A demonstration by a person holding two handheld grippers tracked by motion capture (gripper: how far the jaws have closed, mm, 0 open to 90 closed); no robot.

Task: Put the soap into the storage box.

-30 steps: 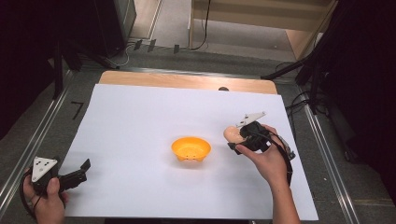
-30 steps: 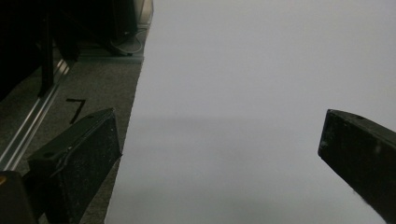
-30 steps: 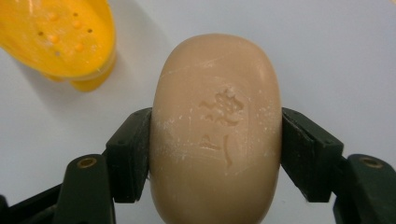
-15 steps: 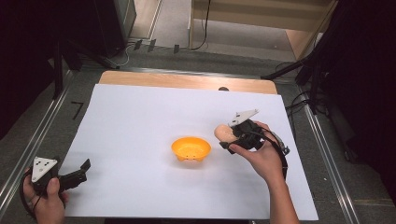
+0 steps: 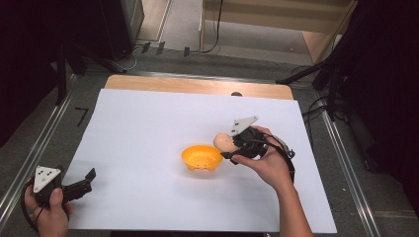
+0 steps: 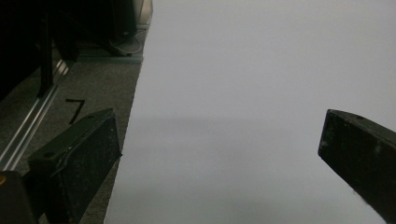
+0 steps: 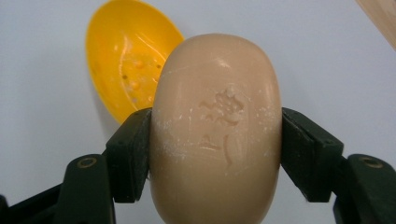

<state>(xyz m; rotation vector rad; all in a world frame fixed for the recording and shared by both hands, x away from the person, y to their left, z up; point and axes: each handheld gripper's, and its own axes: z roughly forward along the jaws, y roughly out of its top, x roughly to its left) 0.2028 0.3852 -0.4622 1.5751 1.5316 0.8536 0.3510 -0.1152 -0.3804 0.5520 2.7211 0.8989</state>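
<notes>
In the high view, the right gripper (image 5: 228,146) sits right of the frame's centre, held in the person's right hand (image 5: 264,163), its two black jaws clamped on the sides of a pale beige oval bar of soap (image 5: 223,141). The right gripper view shows the grip closely: the soap (image 7: 217,126) fills the middle of the frame, a small embossed emblem on its upper face, with one jaw pressed flat against its left flank and the other against its right. The soap is carried clear of the white paper sheet (image 5: 148,128), just beside the right rim of a shallow yellow-orange plastic soap dish (image 5: 201,157) with small holes in its floor. In the right gripper view the dish (image 7: 122,65) lies at the upper left, partly behind the soap.

The left gripper (image 5: 81,181) rests at the lower left of the high view, at the sheet's edge, in the person's left hand (image 5: 49,210). In the left gripper view its jaws stand wide apart with nothing between them.
</notes>
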